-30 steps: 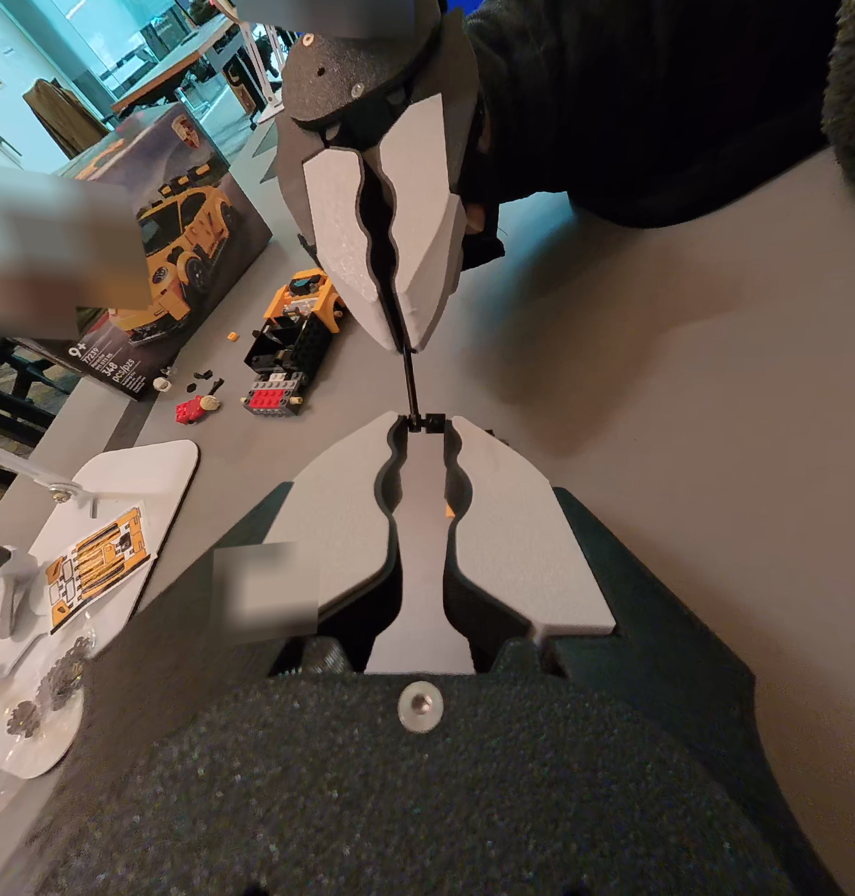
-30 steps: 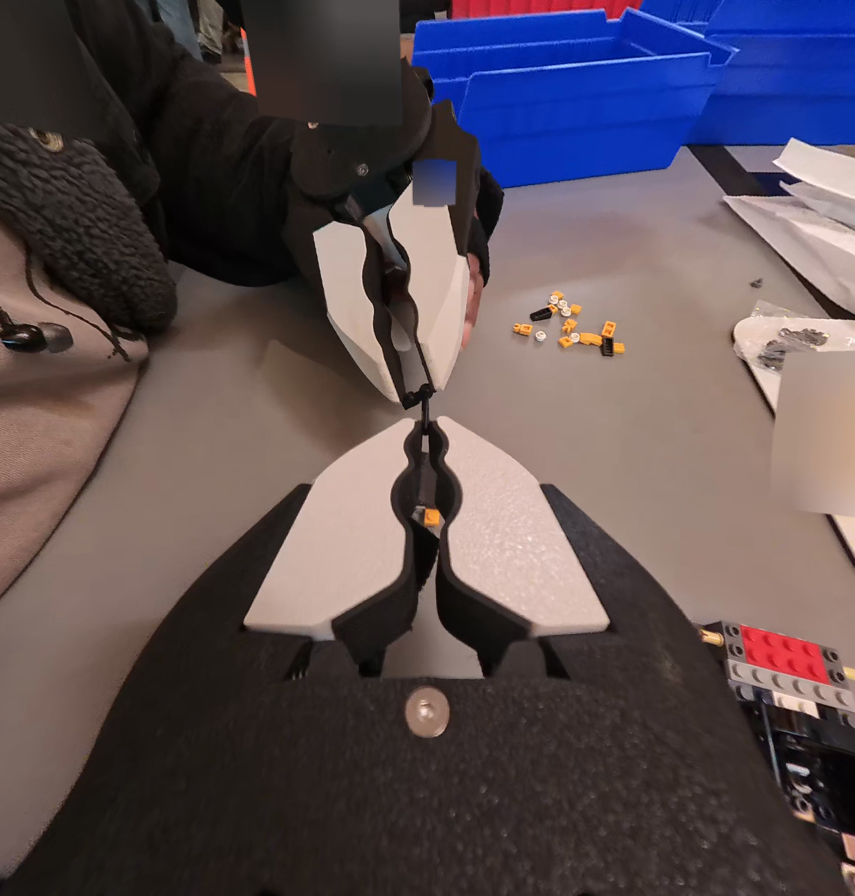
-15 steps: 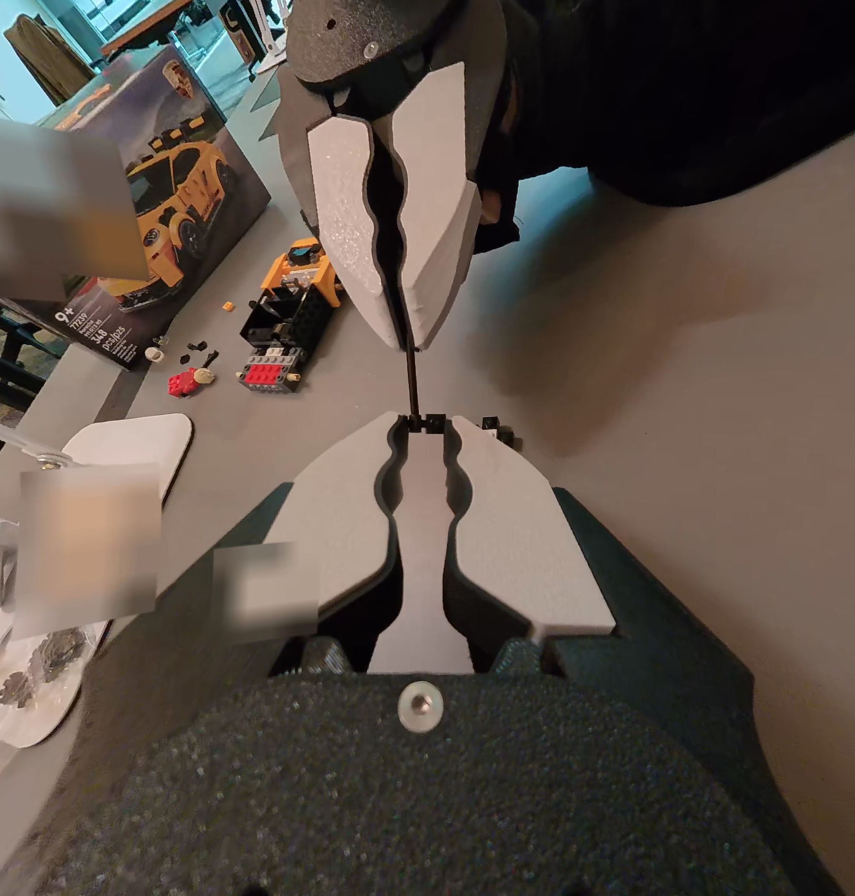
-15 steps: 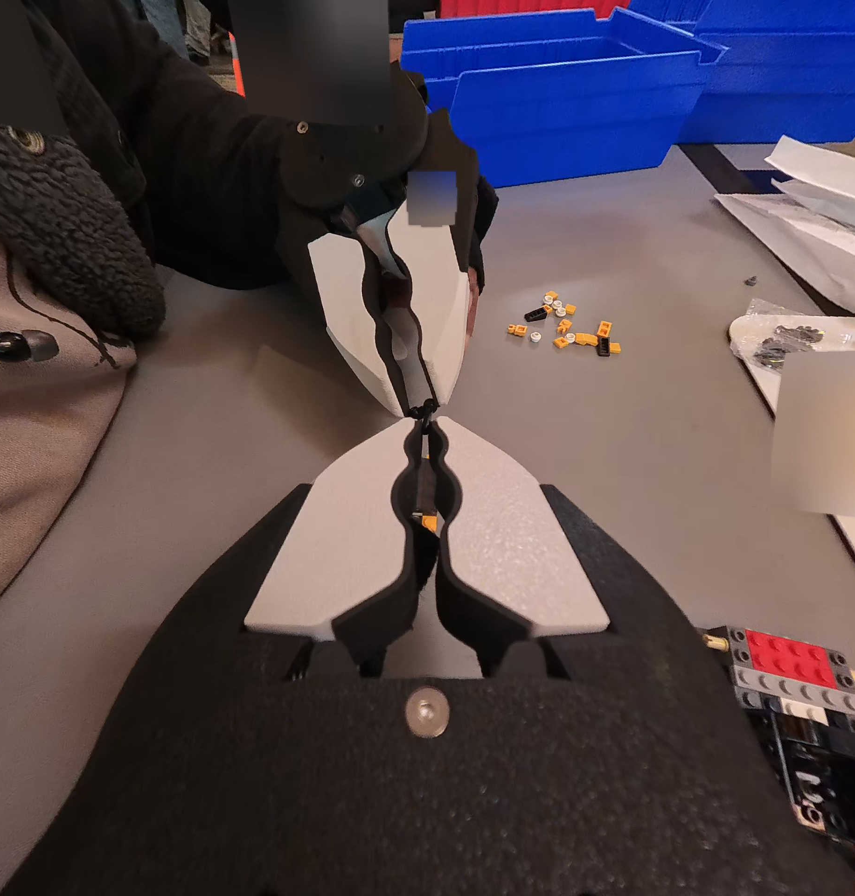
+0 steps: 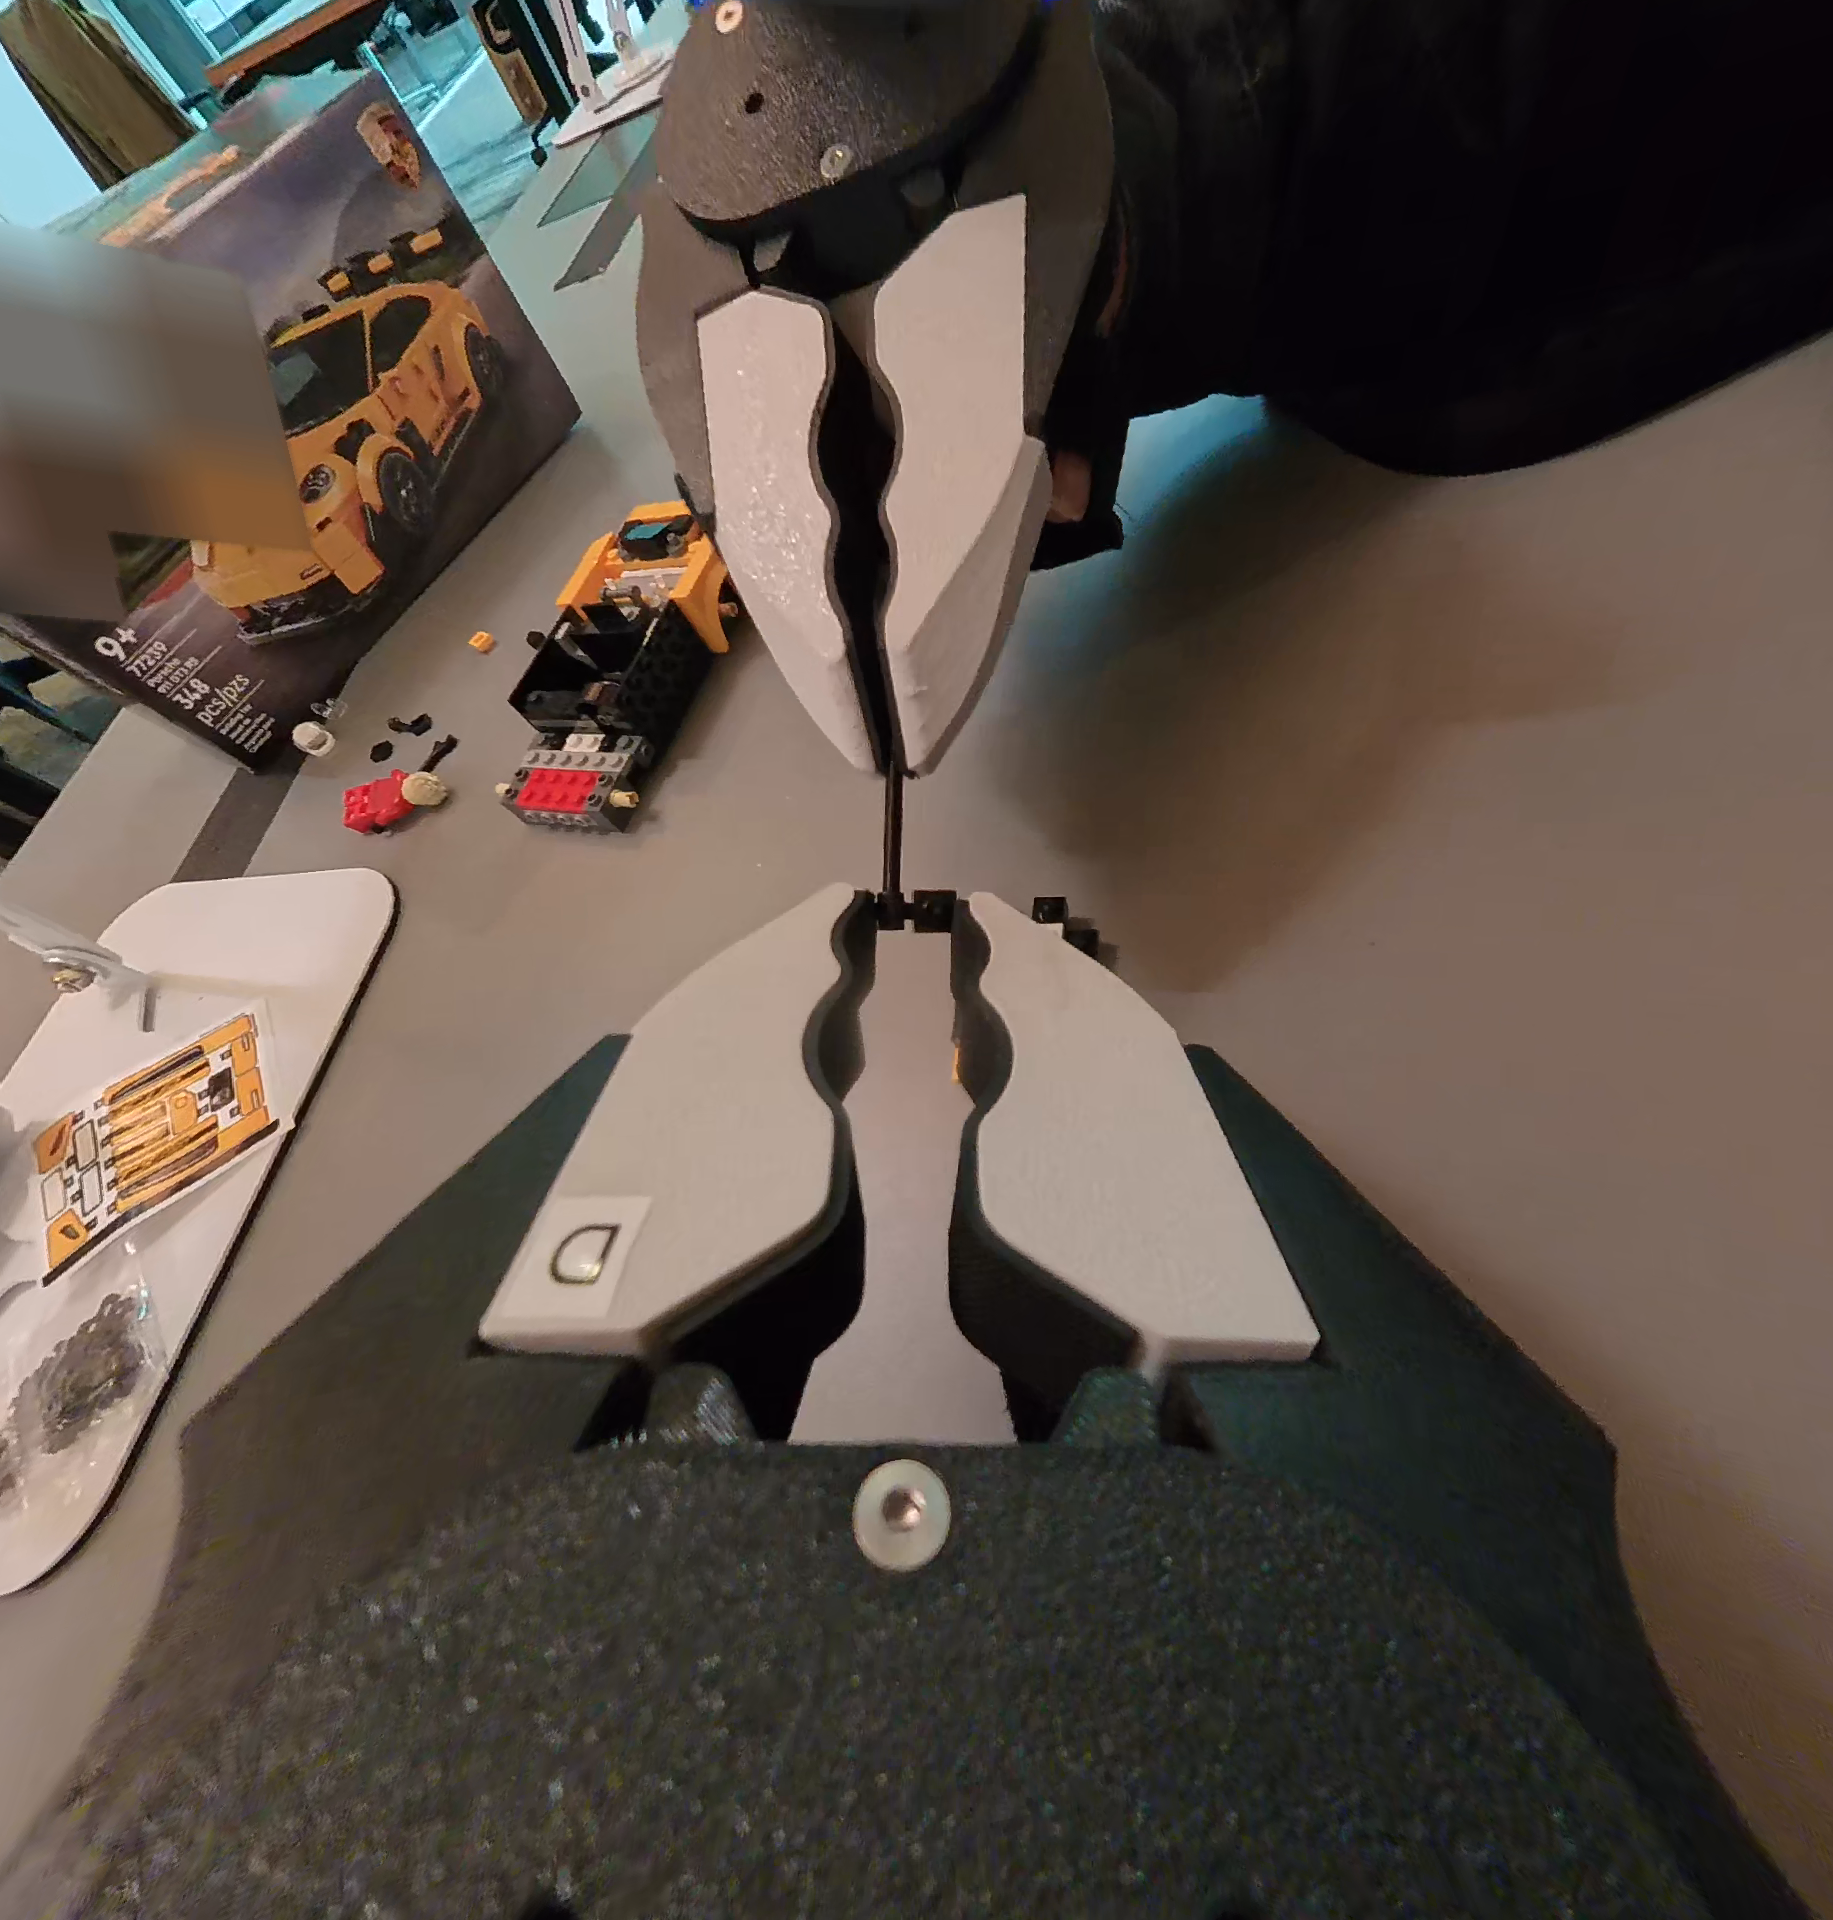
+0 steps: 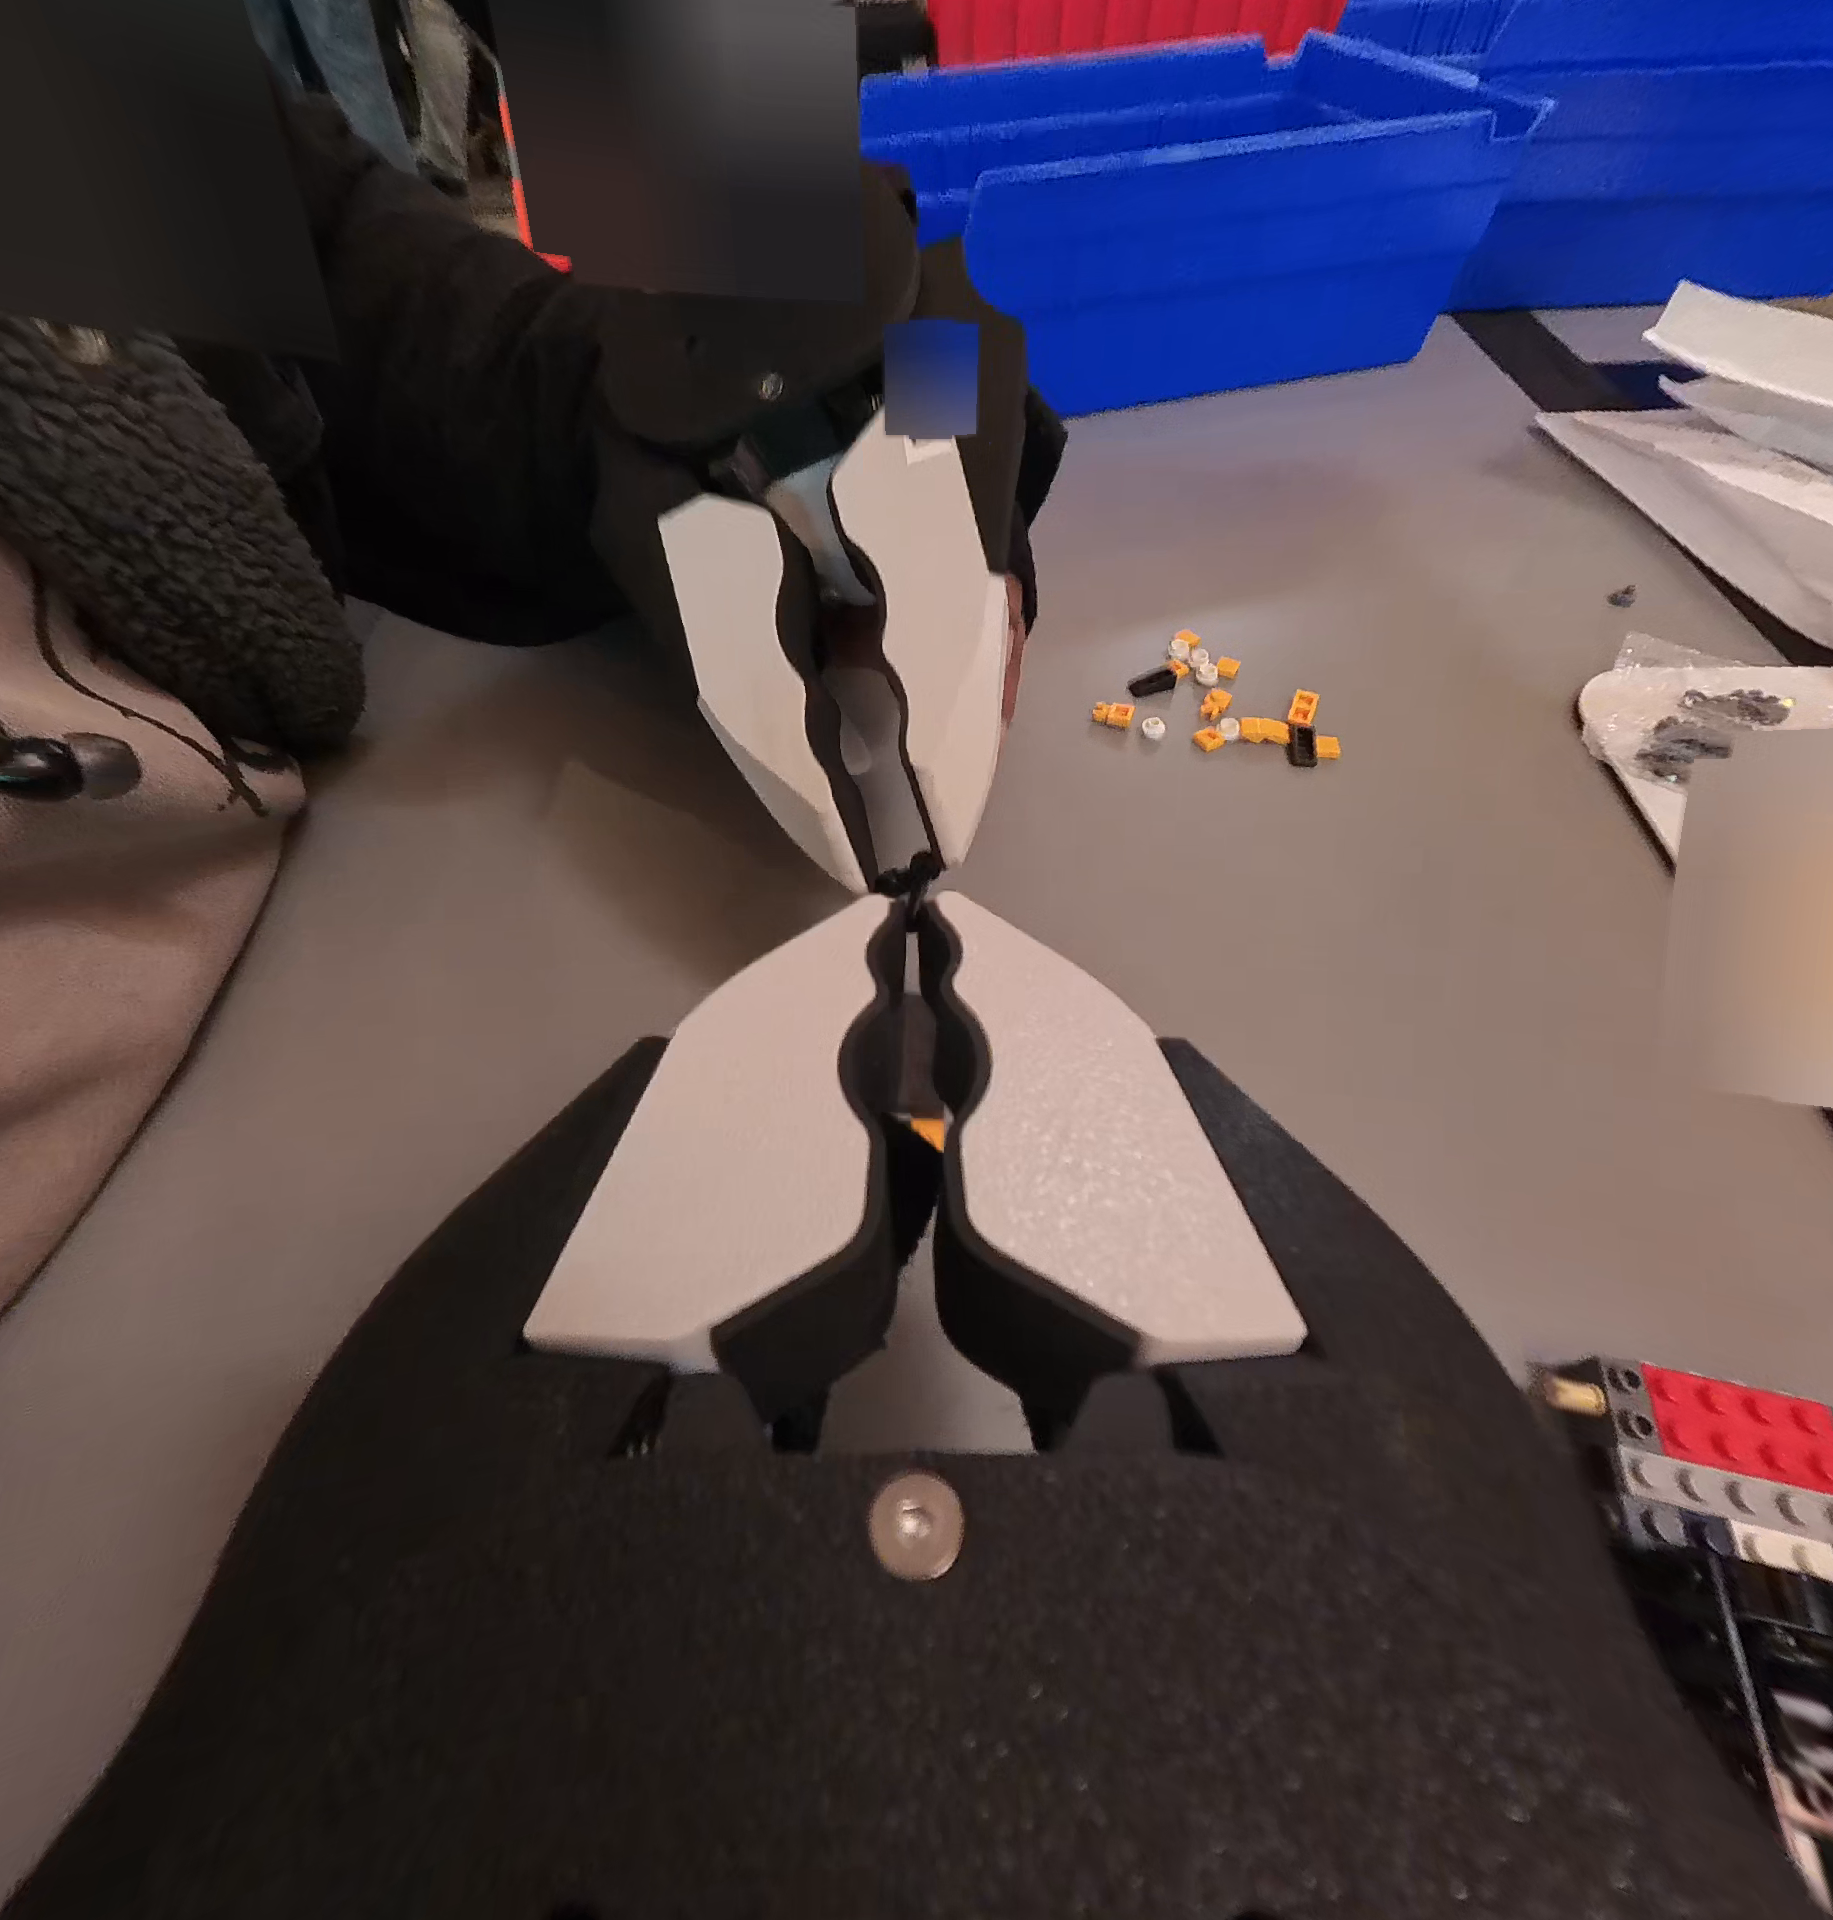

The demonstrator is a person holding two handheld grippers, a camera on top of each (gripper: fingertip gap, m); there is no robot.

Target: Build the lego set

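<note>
Grippers meet tip to tip at the centre of both frames. Left gripper (image 5: 914, 912), filling the lower half of the left wrist view, has its jaws at a narrow gap pinching a small black connector piece (image 5: 917, 910) between the tips. Right gripper (image 5: 893, 764) comes down from the top of that frame with its jaws closed on a thin black rod (image 5: 894, 831) — the rod's lower end touches the connector piece.

From the right wrist view the right gripper (image 6: 907, 914) fills the lower half, the rod running back between its fingers to an orange part (image 6: 927, 1130) deep in the gap; the left gripper (image 6: 896, 873) hangs from above.

Partly built car (image 5: 621, 681), orange and black with a red plate at its near end, lies on the grey table (image 5: 1411, 831) at upper left of centre, just before the set box (image 5: 372, 416). Sticker sheet (image 5: 153, 1132) rests on a white board (image 5: 268, 935) at the left edge. Loose orange and black bricks (image 6: 1218, 707) lie right of centre in the right wrist view — blue bins (image 6: 1203, 229) stand behind them
</note>
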